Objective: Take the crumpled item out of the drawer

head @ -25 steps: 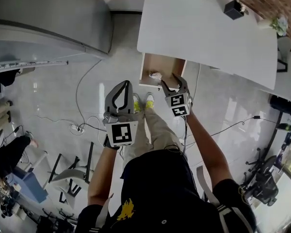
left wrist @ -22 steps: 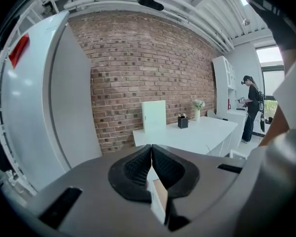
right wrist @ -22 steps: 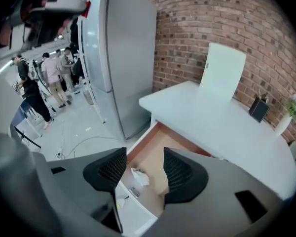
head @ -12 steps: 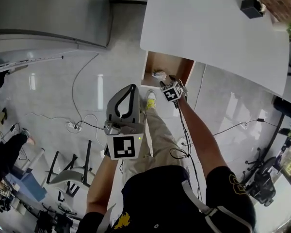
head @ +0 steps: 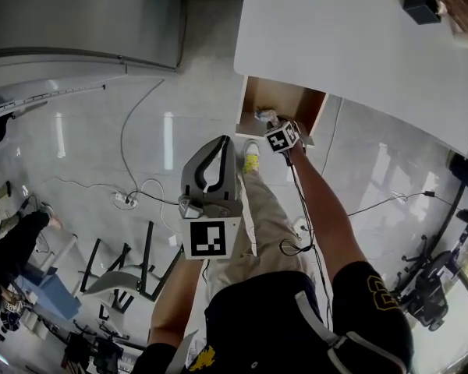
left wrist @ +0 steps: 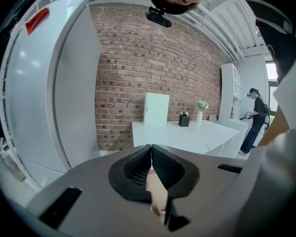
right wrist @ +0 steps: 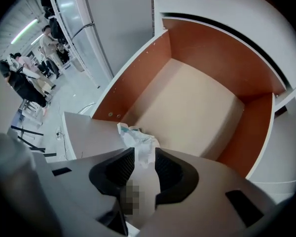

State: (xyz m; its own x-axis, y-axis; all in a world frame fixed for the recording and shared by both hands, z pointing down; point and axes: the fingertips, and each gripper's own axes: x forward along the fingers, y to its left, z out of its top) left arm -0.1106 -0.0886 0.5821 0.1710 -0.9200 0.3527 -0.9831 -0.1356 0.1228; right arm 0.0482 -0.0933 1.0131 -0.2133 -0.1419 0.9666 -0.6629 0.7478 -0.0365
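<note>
The wooden drawer (head: pixel 290 100) stands pulled out from under the white table (head: pixel 351 37). A crumpled white paper (right wrist: pixel 139 141) lies at the drawer's front left corner, small in the head view (head: pixel 264 116). My right gripper (right wrist: pixel 144 154) reaches down into that corner (head: pixel 274 123). Its jaws are closing, with the paper between them and the pads touching its sides. The drawer floor (right wrist: pixel 192 107) is otherwise bare. My left gripper (head: pixel 222 141) hangs raised above the floor, away from the drawer, jaws shut and empty (left wrist: pixel 151 147).
A large grey cabinet (head: pixel 78 14) stands at the left. Cables and a power strip (head: pixel 129 202) lie on the tiled floor, beside a chair frame (head: pixel 117 275). A small black box (head: pixel 421 6) sits on the table. A person (left wrist: pixel 252 117) stands far off.
My right gripper has gone forward and down into the drawer to the crumpled paper, and its jaws have narrowed around it. The left gripper stays raised, drifting slightly right.
</note>
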